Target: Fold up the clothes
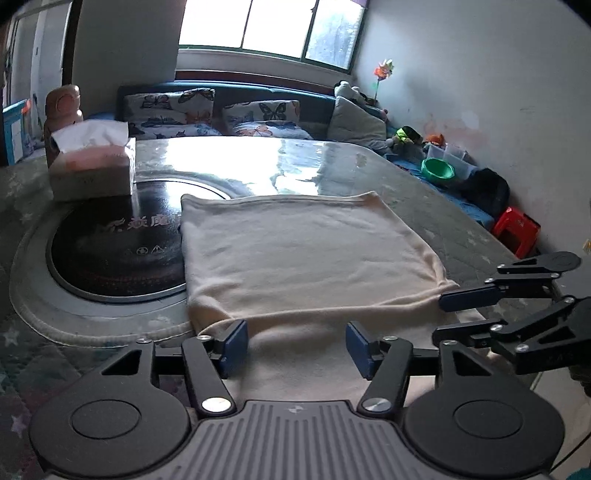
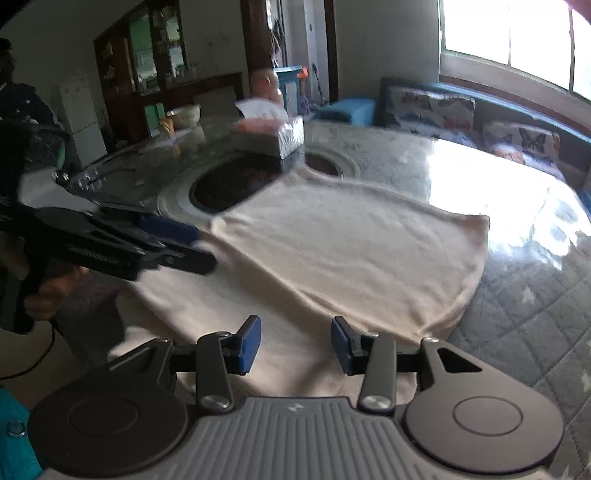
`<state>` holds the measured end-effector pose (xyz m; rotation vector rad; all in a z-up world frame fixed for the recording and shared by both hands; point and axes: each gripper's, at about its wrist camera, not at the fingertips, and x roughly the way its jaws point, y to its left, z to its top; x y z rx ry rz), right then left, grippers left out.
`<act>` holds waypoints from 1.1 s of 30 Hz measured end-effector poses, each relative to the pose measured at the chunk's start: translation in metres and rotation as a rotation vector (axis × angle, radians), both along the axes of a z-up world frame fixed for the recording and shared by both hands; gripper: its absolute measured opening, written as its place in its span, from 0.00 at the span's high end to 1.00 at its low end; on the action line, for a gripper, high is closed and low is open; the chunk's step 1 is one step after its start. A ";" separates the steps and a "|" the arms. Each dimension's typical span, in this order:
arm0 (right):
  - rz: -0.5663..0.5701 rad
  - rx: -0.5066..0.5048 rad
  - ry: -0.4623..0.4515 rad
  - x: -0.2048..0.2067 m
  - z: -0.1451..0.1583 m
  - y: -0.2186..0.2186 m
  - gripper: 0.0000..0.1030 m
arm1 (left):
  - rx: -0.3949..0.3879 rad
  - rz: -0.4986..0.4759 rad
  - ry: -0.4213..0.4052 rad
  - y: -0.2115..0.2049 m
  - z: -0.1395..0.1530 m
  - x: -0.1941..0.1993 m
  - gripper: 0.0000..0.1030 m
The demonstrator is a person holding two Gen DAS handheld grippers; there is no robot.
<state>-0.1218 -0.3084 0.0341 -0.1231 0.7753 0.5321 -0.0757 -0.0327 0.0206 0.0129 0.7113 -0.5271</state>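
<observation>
cream garment [image 1: 306, 251]; only right wrist shows a hand [image 2: 51, 291].

Room was pretty bright, big window [image 1: 269, 26] behind a dark sofa [image 1: 229, 96] with butterfly cushions [image 1: 170, 110]. White wall [image 1: 480, 74] on the right, red stool [image 1: 517, 230] below it, glare across the table [image 1: 236, 162].

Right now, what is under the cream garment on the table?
The cream garment lies on the quilted table cover, and its left edge overlaps the round black cooktop. How far the cooktop runs beneath the fabric is hidden.
</observation>
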 end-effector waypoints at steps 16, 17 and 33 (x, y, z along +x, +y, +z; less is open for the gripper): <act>0.042 -0.095 -0.041 -0.045 0.020 -0.019 0.59 | 0.142 -0.341 -0.105 -0.029 -0.005 -0.096 0.36; 0.050 -0.106 -0.051 -0.049 0.022 -0.019 0.59 | 0.139 -0.341 -0.103 -0.031 -0.006 -0.095 0.40; 0.232 -0.239 -0.128 -0.083 0.009 -0.005 0.50 | 0.085 -0.223 -0.126 -0.029 0.012 -0.054 0.95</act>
